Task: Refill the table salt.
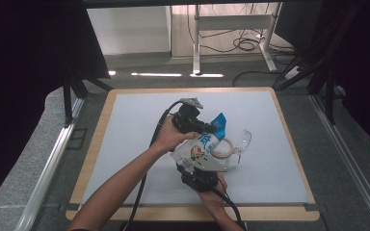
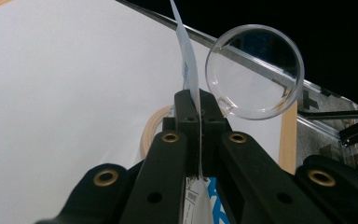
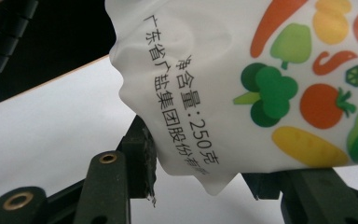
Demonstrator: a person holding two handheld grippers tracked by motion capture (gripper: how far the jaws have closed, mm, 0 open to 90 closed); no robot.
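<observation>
1. Left gripper (image 2: 199, 109): jaws clamped on the bag's (image 3: 242, 88) thin top edge.
2. Right gripper (image 3: 205, 179): jaws grip the bag's lower corner, above the table (image 1: 135, 125).
3. Bag print: "净含量:250克", vegetable pictures.

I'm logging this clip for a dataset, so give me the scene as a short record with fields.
held item: white bag printed with vegetables
left gripper: shut on the bag's thin top edge
right gripper: jaws on either side of the bag's lower part
beside the bag: clear plastic cup, tape roll
surface: white mat on a wooden-edged table
</observation>
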